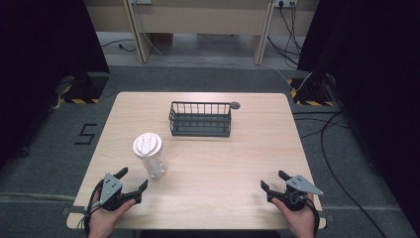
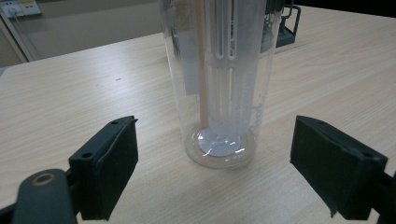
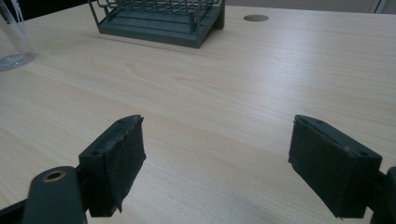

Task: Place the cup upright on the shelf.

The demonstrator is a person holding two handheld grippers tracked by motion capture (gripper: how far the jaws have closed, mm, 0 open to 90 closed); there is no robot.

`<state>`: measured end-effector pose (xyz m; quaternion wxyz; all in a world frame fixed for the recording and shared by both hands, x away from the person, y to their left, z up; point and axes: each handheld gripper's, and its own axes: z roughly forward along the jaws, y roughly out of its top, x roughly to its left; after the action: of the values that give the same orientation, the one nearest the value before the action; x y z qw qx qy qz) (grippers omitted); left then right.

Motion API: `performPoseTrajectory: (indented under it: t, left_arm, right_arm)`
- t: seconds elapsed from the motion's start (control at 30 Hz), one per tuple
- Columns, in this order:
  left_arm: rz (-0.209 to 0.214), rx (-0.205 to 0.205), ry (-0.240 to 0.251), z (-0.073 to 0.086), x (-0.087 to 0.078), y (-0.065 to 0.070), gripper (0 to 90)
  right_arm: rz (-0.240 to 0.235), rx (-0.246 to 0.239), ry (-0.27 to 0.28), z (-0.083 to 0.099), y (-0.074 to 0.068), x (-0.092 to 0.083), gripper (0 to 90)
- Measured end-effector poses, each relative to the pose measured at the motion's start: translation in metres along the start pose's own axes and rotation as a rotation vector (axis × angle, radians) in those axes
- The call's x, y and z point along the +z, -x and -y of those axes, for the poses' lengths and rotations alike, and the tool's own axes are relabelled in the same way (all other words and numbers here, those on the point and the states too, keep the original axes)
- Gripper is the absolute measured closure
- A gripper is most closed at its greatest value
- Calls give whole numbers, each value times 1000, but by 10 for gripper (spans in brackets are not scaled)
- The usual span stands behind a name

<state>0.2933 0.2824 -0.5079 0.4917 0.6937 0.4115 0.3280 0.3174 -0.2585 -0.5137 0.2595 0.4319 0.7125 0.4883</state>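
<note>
The clear tumbler (image 1: 150, 155) is seen standing upright on the light wooden bench (image 1: 223, 163), left of the middle and toward the near edge, with a pale lid on top. In the left gripper view the tumbler (image 2: 219, 84) is shown directly ahead of the left claw (image 2: 215, 172), its round base resting on the wood beyond the two black pads and in line with the gap between them; no contact between pads and tumbler is seen. A white slotted insert and a thin pale stick are visible inside the clear wall. The left claw (image 1: 124, 184) is held wide, near the tumbler at the bench's near left corner, gripped by a hand (image 1: 106, 215).

The right claw (image 1: 276, 184) is likewise spread wide and holds nothing, placed at the near right of the bench, well apart from the tumbler. In the right gripper view, bare wood lies ahead of the right claw (image 3: 217, 168).

A dark wire basket (image 1: 200, 119) is set toward the far middle of the bench, beyond the tumbler, and a small round hole (image 1: 235, 105) is seen just beside its far right corner.
</note>
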Motion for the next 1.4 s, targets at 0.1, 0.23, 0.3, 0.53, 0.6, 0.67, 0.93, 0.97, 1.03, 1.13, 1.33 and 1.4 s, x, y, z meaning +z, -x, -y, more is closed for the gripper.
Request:
performPoseTrajectory:
  t: [0.1, 0.23, 0.3, 0.53, 0.6, 0.67, 0.93, 0.97, 1.03, 1.13, 1.33, 1.4]
  left_arm:
    - [7, 1, 5, 0, 0, 1, 145]
    - [17, 5, 11, -1, -1, 3, 145]
    - [19, 1, 13, -1, 0, 4, 144]
    - [48, 2, 4, -4, 11, 5, 143]
    - [50, -2, 7, -5, 15, 4, 143]
    - [53, -3, 7, -7, 18, 3, 143]
    - [74, -35, -1, -6, 27, 2, 144]
    - [75, -34, -1, -6, 28, 2, 144]
    - [75, -32, -3, -7, 30, 1, 143]
    - [80, -42, -7, -8, 36, 0, 143]
    - [89, -35, -4, -11, 45, 2, 143]
    - [90, -34, -6, -12, 49, 1, 143]
  right_arm:
    - [-2, 8, 6, 0, 0, -1, 187]
    - [1, 2, 5, 0, -1, -1, 187]
    - [1, 1, 3, 0, -2, -1, 187]
    - [1, 2, 3, 0, -1, -1, 187]
    - [1, 2, 2, 0, -1, -1, 187]
    - [2, 2, 2, 0, -1, 0, 187]
    - [3, 3, 3, 0, -1, -1, 187]
    - [3, 2, 2, 0, -1, -1, 187]
    - [3, 0, 2, 0, -1, 0, 187]
    - [3, 1, 2, 0, -1, 0, 187]
    - [2, 1, 1, 0, -1, 0, 187]
    - [2, 1, 0, 0, -1, 0, 187]
